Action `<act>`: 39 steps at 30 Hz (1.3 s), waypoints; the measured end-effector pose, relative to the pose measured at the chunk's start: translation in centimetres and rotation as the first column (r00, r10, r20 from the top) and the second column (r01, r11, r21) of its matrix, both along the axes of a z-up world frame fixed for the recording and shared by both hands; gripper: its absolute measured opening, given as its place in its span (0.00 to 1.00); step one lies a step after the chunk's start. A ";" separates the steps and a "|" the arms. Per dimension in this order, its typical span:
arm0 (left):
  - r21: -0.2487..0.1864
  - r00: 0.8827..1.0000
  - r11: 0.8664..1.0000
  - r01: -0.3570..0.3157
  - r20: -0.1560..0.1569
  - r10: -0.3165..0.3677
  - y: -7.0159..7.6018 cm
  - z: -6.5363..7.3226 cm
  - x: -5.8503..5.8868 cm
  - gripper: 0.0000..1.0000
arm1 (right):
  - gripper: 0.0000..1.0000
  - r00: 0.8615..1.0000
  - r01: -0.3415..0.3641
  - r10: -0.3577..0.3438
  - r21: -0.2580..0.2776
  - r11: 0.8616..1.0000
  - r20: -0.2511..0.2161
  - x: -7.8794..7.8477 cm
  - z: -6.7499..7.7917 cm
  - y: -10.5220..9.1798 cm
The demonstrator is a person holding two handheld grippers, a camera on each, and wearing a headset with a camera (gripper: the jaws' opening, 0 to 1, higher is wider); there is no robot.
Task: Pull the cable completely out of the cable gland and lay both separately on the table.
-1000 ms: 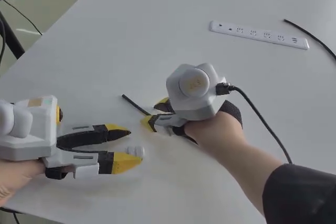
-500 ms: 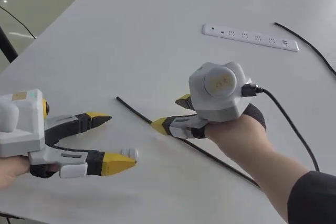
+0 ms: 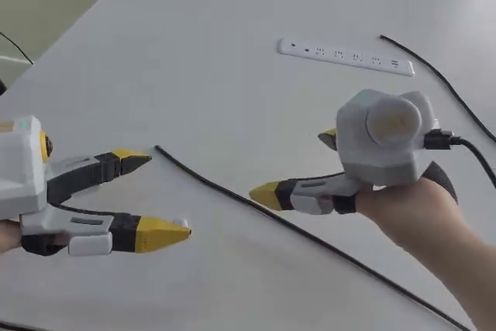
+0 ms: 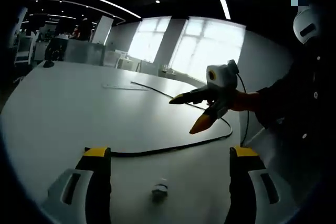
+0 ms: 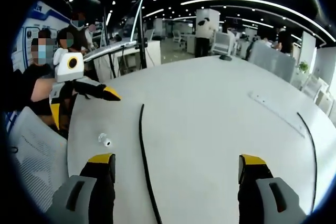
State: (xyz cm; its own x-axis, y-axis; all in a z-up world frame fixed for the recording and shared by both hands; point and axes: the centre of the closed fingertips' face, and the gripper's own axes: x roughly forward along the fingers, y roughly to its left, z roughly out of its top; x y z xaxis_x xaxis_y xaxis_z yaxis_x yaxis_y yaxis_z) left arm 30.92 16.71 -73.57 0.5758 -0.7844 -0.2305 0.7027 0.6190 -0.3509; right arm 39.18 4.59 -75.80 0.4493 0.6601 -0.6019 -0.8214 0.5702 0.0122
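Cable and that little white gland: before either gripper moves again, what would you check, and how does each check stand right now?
1. Cable fully out of the cable gland: ok, they lie apart.
2. Cable flat on the table: ok.
3. Cable gland resting on the table: ok.
4. Left gripper open, holding nothing: ok.
5. Right gripper open, holding nothing: ok.
6. Gland free of the left gripper's nearer jaw tip: cannot tell; the head view shows them very close.
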 end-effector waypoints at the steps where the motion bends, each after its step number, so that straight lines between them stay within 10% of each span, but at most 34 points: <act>1: 0.000 1.000 1.000 -0.005 -0.010 0.005 0.0 0.1 0.1 0.99 | 1.00 1.000 -0.006 0.006 -0.018 1.000 -0.006 -0.3 0.1 -0.7; 9: 0.044 0.998 0.999 -0.008 -0.061 0.010 -0.7 0.4 -0.3 0.99 | 1.00 0.994 0.113 -0.113 0.009 0.994 0.006 -1.6 2.6 -6.0; 13: 0.085 0.999 0.996 -0.001 -0.032 0.004 -1.3 0.8 -0.6 0.99 | 1.00 0.983 0.182 -0.182 0.029 0.983 0.011 -2.3 3.6 -9.2; 39: 0.177 1.000 0.984 -0.004 -0.005 0.005 -3.7 3.0 -2.1 0.99 | 0.99 0.976 0.207 -0.208 -0.023 0.978 -0.067 -9.2 1.1 -17.8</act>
State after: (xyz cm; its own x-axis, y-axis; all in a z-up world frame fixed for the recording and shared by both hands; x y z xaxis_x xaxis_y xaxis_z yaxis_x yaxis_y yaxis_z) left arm 28.84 13.02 -70.61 0.5777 -0.7283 -0.3686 0.6981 0.6749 -0.2391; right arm 29.96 -13.26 -74.68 0.5328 0.5470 -0.6456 -0.6828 0.7286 0.0539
